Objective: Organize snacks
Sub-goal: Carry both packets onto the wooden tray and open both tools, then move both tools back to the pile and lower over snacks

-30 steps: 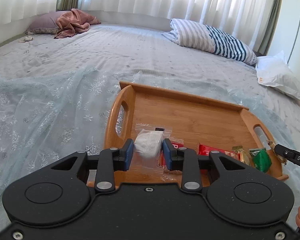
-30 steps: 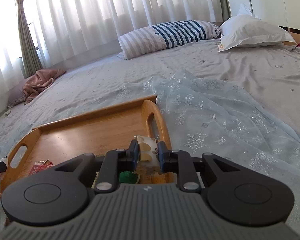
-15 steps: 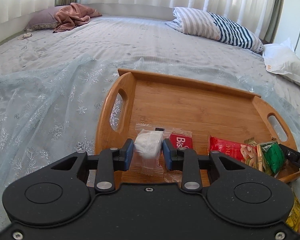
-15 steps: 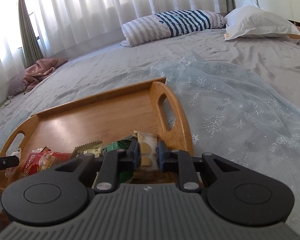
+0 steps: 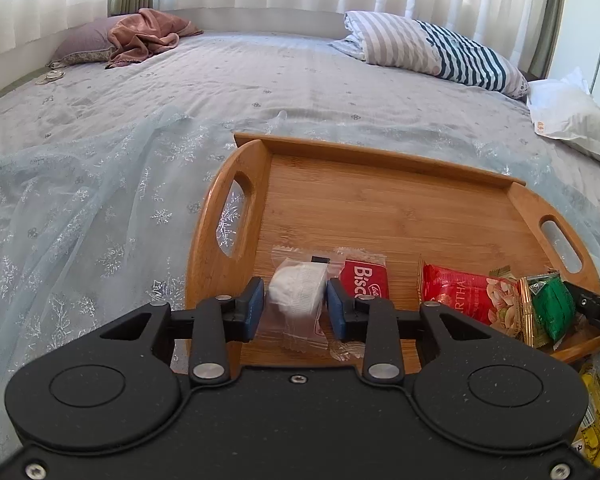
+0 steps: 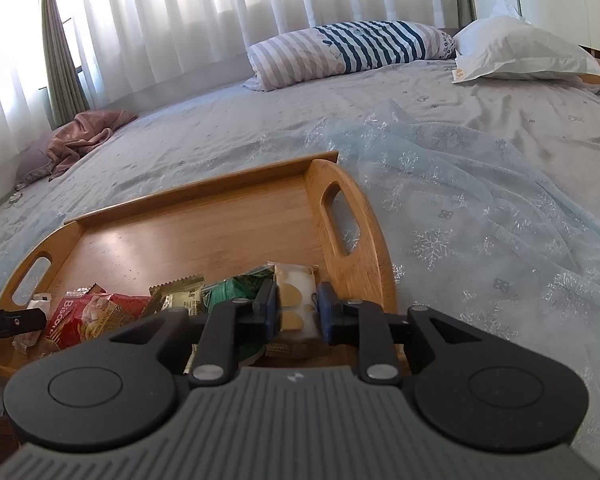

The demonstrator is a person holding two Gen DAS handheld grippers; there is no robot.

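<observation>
A wooden tray [image 5: 400, 208] with cut-out handles sits on the bed [image 5: 260, 80], partly on a pale blue gauzy cloth [image 5: 80, 208] scattered with snowflakes. At the tray's left end the left gripper [image 5: 296, 308] is over a white round snack in a clear wrapper [image 5: 298, 292] lying on the tray floor; its blue fingers [image 5: 254, 306] are easing apart, with a sliver of gap on each side, so the snack sits between them rather than being pinched. Just right of it lies a red biscuit packet [image 5: 364, 280], then a red nut packet [image 5: 468, 296], a thin gold packet [image 5: 526, 312] and a green packet [image 5: 550, 304], all along the tray's near edge. Below the tray's right corner a yellow packet [image 5: 596, 412] lies off the tray.

At the tray's right end, close to the handle, the right gripper [image 6: 298, 310] frames a white packet with tan spots [image 6: 296, 300]. Its fingers [image 6: 326, 312] are also opening; the left one looks close against the packet, the right one just clear of it, and the packet rests on the tray beside the green one.

Farther back on the bed lie a pink blanket [image 5: 148, 36], a striped pillow [image 5: 432, 52] and a white pillow [image 6: 520, 52] before white curtains [image 6: 220, 20].
</observation>
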